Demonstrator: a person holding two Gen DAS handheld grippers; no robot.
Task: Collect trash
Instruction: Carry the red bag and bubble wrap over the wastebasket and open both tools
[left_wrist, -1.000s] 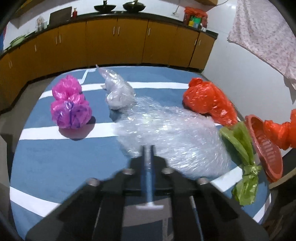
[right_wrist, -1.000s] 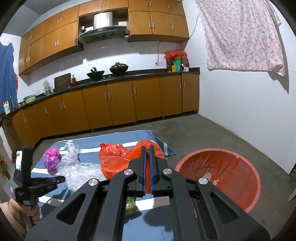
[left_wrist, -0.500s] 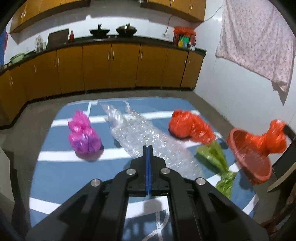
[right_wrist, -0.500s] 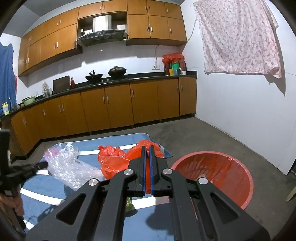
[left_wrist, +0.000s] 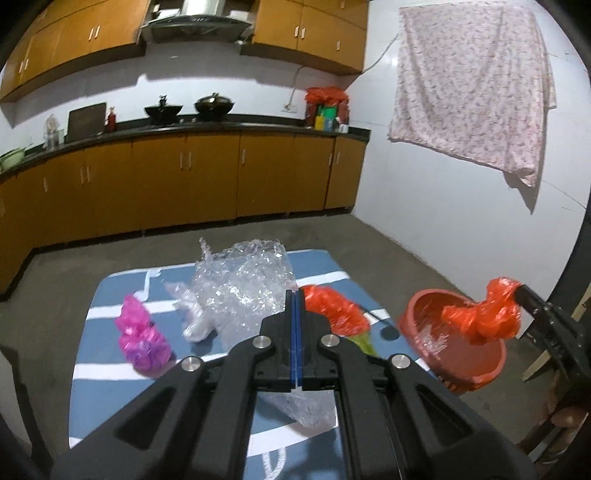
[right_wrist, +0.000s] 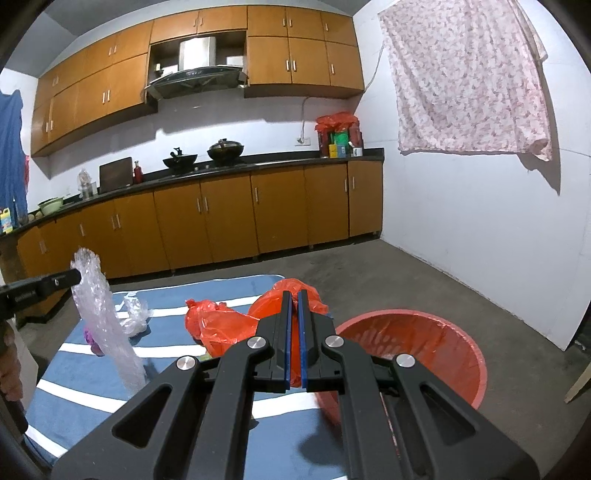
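My left gripper (left_wrist: 295, 295) is shut on a sheet of clear bubble wrap (left_wrist: 243, 284) and holds it lifted above the blue striped mat (left_wrist: 92, 369); the wrap hangs down in the right wrist view (right_wrist: 107, 328). My right gripper (right_wrist: 294, 295) is shut on an orange plastic bag (right_wrist: 291, 291), held beside the red basin (right_wrist: 443, 339). In the left wrist view that bag (left_wrist: 484, 321) hangs over the basin (left_wrist: 480, 369). A pink bag (left_wrist: 142, 339), a crumpled clear bag (left_wrist: 192, 317), another orange bag (left_wrist: 332, 306) and a green bag (left_wrist: 364, 343) lie on the mat.
The mat lies on a grey concrete floor. Wooden cabinets (right_wrist: 221, 218) with a black counter line the back wall. A floral cloth (right_wrist: 469, 81) hangs on the white right wall. A wooden piece (left_wrist: 543, 354) stands right of the basin.
My left gripper has risen and pulled the bubble wrap up off the mat. My right gripper has carried the orange bag a little closer over the red basin.
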